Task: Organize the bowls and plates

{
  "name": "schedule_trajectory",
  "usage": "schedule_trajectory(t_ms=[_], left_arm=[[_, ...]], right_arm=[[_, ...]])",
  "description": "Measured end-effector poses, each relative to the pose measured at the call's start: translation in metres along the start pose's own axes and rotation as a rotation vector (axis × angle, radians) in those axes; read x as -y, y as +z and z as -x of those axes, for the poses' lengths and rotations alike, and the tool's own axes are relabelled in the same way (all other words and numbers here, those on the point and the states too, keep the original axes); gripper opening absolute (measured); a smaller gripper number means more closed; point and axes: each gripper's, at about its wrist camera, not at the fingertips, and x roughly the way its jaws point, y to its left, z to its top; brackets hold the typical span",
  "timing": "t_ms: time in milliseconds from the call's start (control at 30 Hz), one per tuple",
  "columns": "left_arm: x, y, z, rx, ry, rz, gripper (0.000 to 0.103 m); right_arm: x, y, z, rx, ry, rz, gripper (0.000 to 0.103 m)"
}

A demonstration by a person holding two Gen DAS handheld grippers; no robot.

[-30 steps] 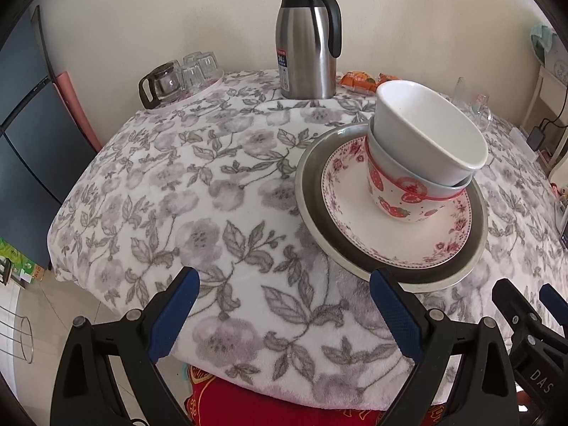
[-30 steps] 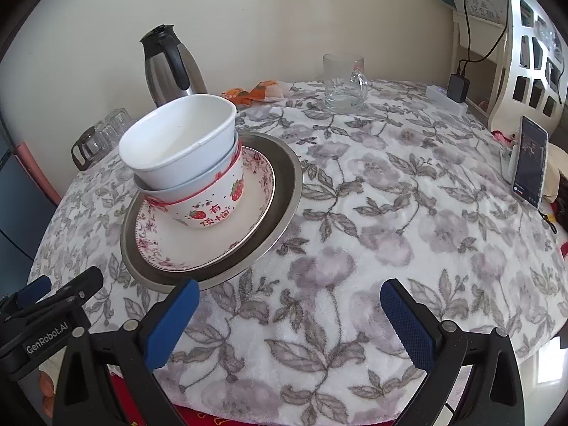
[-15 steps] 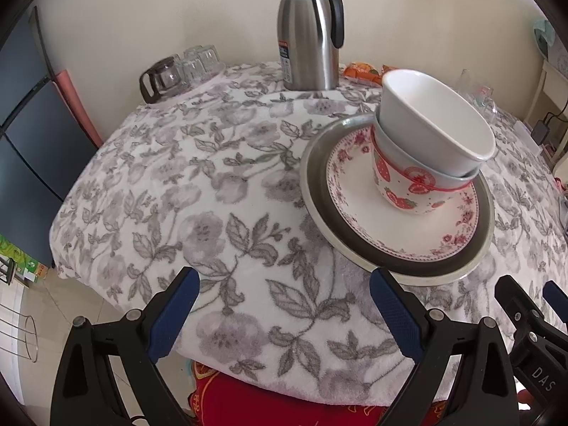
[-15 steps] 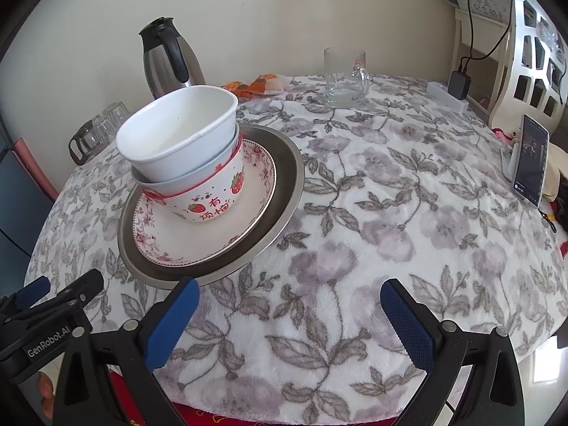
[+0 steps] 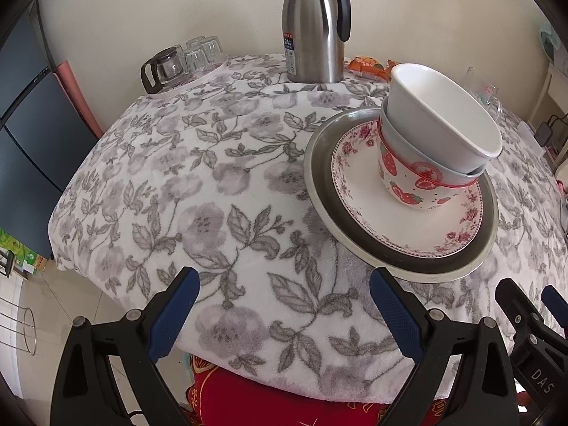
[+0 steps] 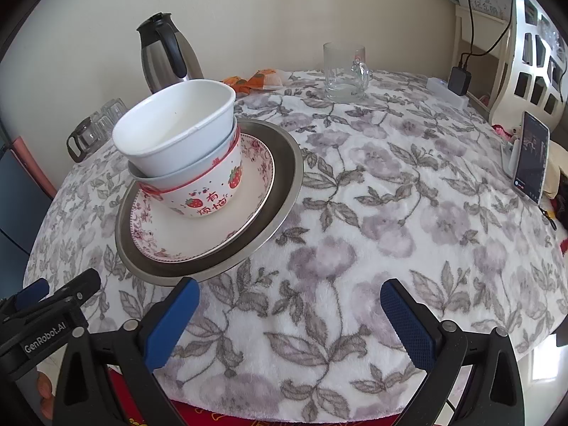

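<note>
the left gripper [image 5: 284, 301] hangs over the near edge of the round table, its blue-padded jaws spread wide with nothing but floral tablecloth [image 5: 213, 177] between them. the right gripper [image 6: 289, 314] sits just beside it in the same way, jaws apart and holding nothing, and its black frame also shows at the lower right corner of the left wrist view. on the cloth, ahead of both and a little nearer the left one's right finger, rests a stack of dishes: a wide metal plate [image 5: 316, 163] at the bottom, a smaller rose-patterned plate [image 5: 358, 181] lying inside it, a strawberry-print bowl [image 5: 401, 181] standing on that plate, and a plain white bowl [image 5: 440, 117] nested in the strawberry bowl at a tilt, its mouth leaning toward the right side of the left wrist view. from the right wrist view the same pile shows at the left, with the metal plate [image 6: 284, 163], the rose-patterned plate [image 6: 248, 206], the strawberry-print bowl [image 6: 213, 191] and the white bowl [image 6: 177, 131] tipped toward the camera. the near rim of the metal plate comes close to the right gripper's left finger without touching it. at the far side of the table stands a steel thermos jug [image 5: 314, 25] with a black handle, with an orange snack packet [image 5: 365, 65] just beside it. a small glass teapot [image 5: 163, 69] and upturned glasses [image 5: 204, 51] sit on a tray at the far left. a clear glass mug [image 6: 344, 71] stands well apart from the stack, and a phone [image 6: 530, 161] leans upright at the right edge.
</note>
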Motion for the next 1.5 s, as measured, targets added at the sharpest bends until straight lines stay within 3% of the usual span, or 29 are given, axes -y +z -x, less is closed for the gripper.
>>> schedule_trajectory(t_ms=[1500], left_arm=[[-0.0033,-0.0013,-0.0057,-0.049,0.034,0.016,0.097]], right_arm=[[-0.0010,-0.0003,0.0002,-0.024,-0.005,0.014,0.103]])
